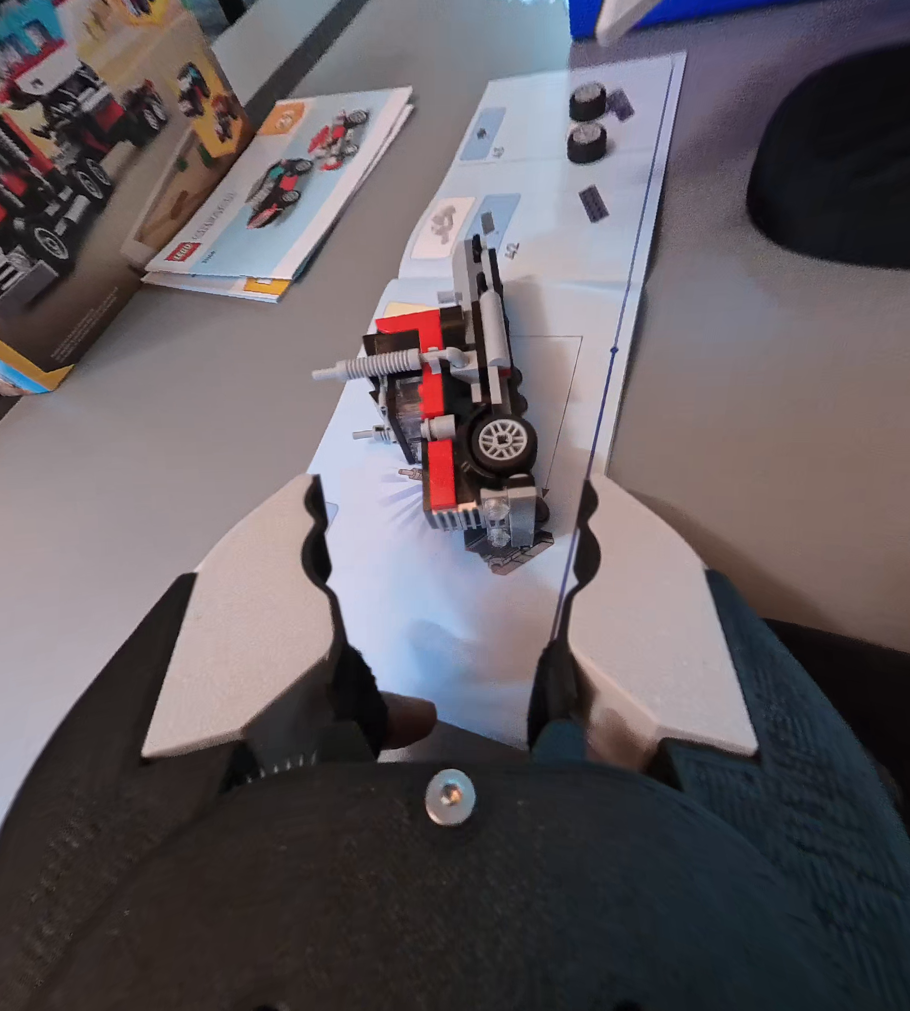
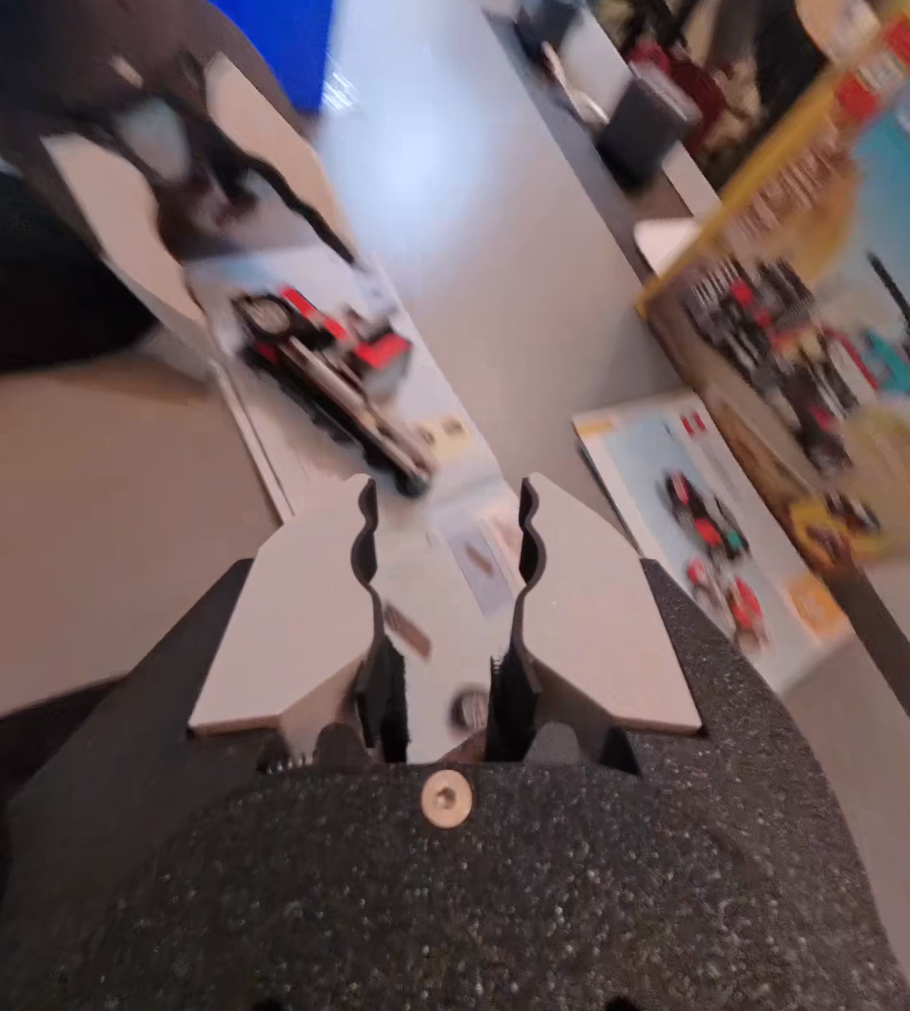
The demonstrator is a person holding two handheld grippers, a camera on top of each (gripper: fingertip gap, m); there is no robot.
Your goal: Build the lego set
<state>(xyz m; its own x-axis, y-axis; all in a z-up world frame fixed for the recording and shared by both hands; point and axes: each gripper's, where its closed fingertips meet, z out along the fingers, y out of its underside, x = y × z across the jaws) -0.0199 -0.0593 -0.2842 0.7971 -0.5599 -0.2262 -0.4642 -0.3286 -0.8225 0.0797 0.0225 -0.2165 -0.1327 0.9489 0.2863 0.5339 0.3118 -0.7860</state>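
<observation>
A red, black and grey lego truck (image 1: pixel 452 416) lies on its side on the open instruction sheet (image 1: pixel 551 306), one wheel (image 1: pixel 503 440) facing me. My left gripper (image 1: pixel 452 487) is open and empty, just short of the truck's front end. Two loose black wheels (image 1: pixel 586 123) and a dark plate (image 1: pixel 593 203) lie on the far end of the sheet. The right wrist view is blurred: the truck (image 2: pixel 332 372) lies ahead of my right gripper (image 2: pixel 444 484), which is open and empty. The left gripper (image 2: pixel 212 180) shows beyond the truck.
The lego box (image 1: pixel 42 180) stands at the left with an instruction booklet (image 1: pixel 283 191) beside it; both also show at the right of the right wrist view, the box (image 2: pixel 824 306) and the booklet (image 2: pixel 715 525). A black rounded object (image 1: pixel 868 164) sits at the right. Some 15 cm of space lies between my two pairs of fingers.
</observation>
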